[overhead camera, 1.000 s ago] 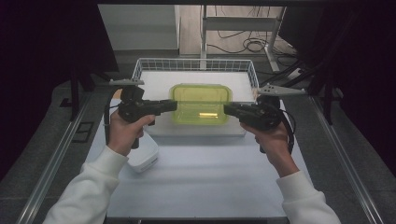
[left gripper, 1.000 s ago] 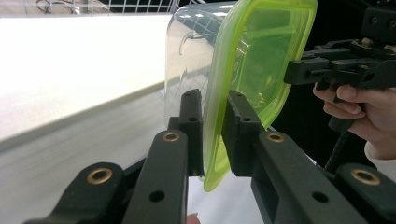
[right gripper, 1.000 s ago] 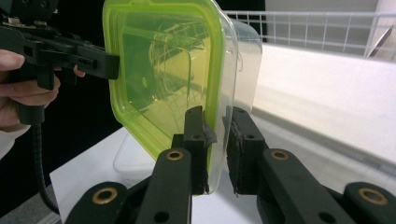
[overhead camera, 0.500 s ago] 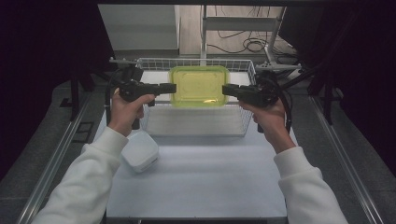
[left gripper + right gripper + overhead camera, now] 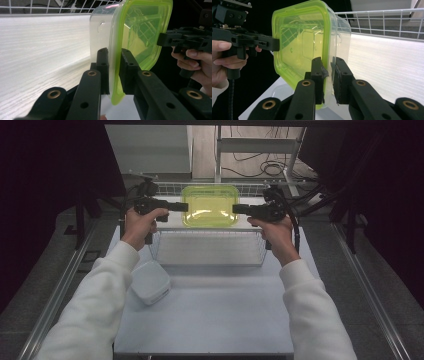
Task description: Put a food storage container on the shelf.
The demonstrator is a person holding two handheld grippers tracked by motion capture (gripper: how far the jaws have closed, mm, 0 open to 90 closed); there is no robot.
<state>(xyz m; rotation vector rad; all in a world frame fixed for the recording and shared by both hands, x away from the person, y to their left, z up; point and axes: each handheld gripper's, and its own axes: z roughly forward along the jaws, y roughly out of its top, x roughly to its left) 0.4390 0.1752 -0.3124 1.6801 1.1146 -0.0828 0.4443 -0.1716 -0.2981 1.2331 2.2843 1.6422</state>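
Note:
A clear plastic box with a yellow-green lid (image 5: 210,206) hangs in the air over the far part of a white wire basket (image 5: 210,251). My left gripper (image 5: 185,207) is shut on the lid's left rim and my right gripper (image 5: 235,209) is shut on its right rim. In the left gripper view the jaws (image 5: 113,58) pinch the lid edge of the box (image 5: 140,32), with the right gripper (image 5: 175,40) on the far edge. In the right gripper view the jaws (image 5: 327,65) clamp the box's (image 5: 302,42) rim, and the left gripper (image 5: 265,43) holds the opposite side.
A small white lidded container (image 5: 150,281) lies on the table (image 5: 215,315) at the left, in front of the basket. The basket's wire wall (image 5: 387,20) and a white striated surface (image 5: 45,45) lie behind the held box. Cables and dark stands are beyond the table.
Both grippers have carried the green-lidded box upward and away from me, from just above the basket's white surface to the basket's far side.

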